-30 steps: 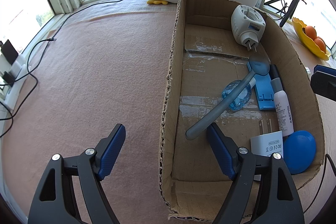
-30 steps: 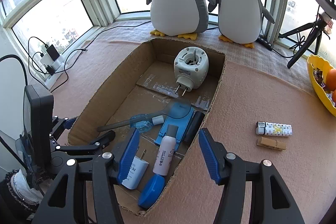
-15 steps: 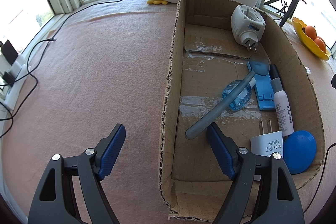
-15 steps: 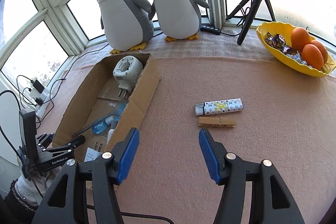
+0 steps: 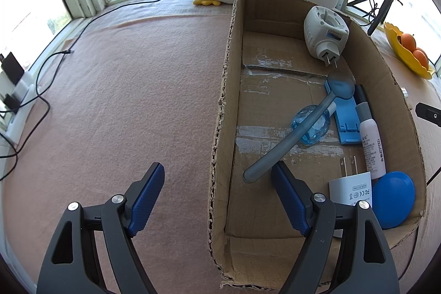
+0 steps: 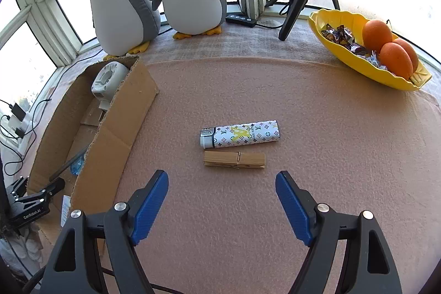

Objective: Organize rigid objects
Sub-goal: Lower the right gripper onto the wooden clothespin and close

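Two loose items lie on the pink felt outside the cardboard box (image 6: 115, 128): a patterned lighter (image 6: 239, 133) and, just beside it on the near side, a wooden clothespin (image 6: 234, 159). The right gripper (image 6: 222, 204) hovers short of the clothespin with its jaws spread wide and nothing between them. To take the clothespin cleanly, I judge it best to come straight down so the pads straddle its narrow width, keeping clear of the lighter, which sits close enough to be nudged.

Inside the box, a white plug-in device (image 5: 326, 32) rests against the far wall. Nearer lie a grey spoon (image 5: 297, 128) across a clear blue bottle (image 5: 312, 128), a blue stand (image 5: 344, 117), a white spray tube (image 5: 370, 139), a white charger (image 5: 351, 189) and a blue disc (image 5: 394, 197). The left gripper (image 5: 217, 197) hangs over the box's near left wall, jaws apart and empty.
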A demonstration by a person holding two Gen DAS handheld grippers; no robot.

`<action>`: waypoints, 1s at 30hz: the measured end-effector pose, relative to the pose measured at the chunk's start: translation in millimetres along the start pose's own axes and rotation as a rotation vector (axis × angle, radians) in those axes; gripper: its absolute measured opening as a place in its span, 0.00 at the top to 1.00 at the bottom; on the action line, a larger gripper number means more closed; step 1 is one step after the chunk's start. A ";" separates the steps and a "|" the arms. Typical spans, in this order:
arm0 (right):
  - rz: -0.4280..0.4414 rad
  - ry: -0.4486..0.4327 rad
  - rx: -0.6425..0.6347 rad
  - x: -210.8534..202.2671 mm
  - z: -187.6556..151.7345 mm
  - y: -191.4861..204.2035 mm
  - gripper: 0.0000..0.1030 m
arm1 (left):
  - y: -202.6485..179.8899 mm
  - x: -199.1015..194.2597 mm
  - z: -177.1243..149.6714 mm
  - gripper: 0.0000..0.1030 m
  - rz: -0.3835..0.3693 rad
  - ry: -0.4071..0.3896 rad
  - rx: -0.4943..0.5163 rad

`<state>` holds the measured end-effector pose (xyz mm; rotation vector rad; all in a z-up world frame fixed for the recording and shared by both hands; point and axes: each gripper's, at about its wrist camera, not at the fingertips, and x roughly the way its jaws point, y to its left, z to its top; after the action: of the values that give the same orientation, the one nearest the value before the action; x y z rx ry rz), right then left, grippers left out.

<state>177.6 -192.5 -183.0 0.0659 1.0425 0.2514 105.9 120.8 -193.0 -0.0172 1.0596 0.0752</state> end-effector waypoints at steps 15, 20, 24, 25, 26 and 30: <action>-0.078 0.049 0.033 29.0 10.1 -1.0 0.26 | -0.2 -0.1 0.0 0.20 -0.001 0.000 -0.001; -0.083 0.072 0.043 35.6 11.5 0.3 0.26 | -0.4 0.0 0.0 0.20 0.000 0.000 -0.001; -0.105 0.079 0.029 39.2 10.7 3.7 0.26 | -0.3 0.0 0.0 0.20 0.000 0.000 -0.001; -0.107 0.079 0.028 39.4 11.0 3.7 0.26 | -0.4 0.0 0.0 0.20 0.000 0.000 -0.001; -0.112 0.078 0.029 39.4 11.4 3.3 0.29 | -0.2 0.0 0.0 0.20 0.000 0.000 -0.001; -0.125 0.078 0.033 38.3 13.9 0.4 0.46 | -0.3 0.0 0.0 0.20 0.000 0.000 -0.001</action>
<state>207.9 -182.1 -208.3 0.0204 1.1241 0.1242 105.9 120.5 -193.0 -0.0180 1.0592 0.0755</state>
